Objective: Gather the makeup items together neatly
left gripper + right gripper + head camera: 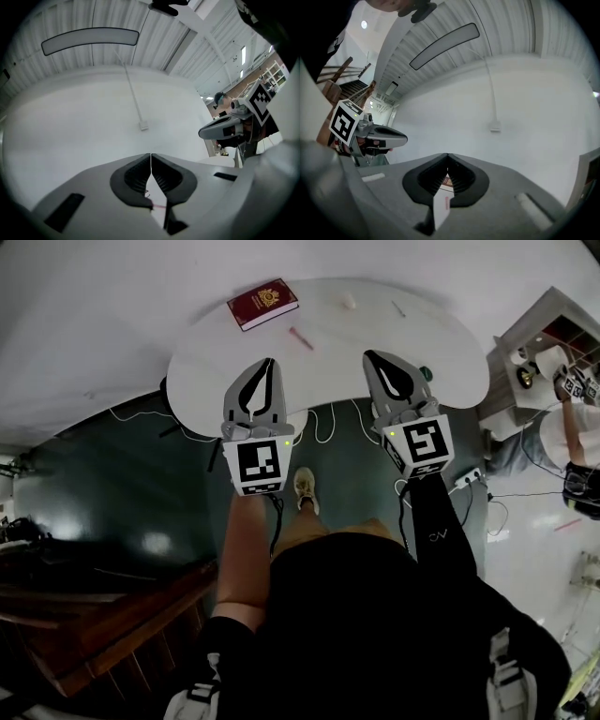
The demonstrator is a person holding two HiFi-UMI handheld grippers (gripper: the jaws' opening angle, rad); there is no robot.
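Note:
A white table (pixel 206 362) carries the scattered items. A dark red booklet (pixel 262 304) lies at its far left and a thin pink stick (pixel 300 338) near the middle. A small cream piece (pixel 349 301) and a thin pale stick (pixel 398 308) lie further back, and a small dark green item (pixel 426 373) sits by the right edge. My left gripper (pixel 270 362) hovers over the near edge with its jaws shut and empty. My right gripper (pixel 368 355) is beside it, also shut and empty. Both point level towards a white wall (pixel 93 122).
A shelf unit (pixel 553 334) stands right of the table, with another person (pixel 572 437) beside it. White cables (pixel 328 423) and a power strip (pixel 469 479) lie on the dark floor under the table edge. A dark wooden structure (pixel 94 606) is at lower left.

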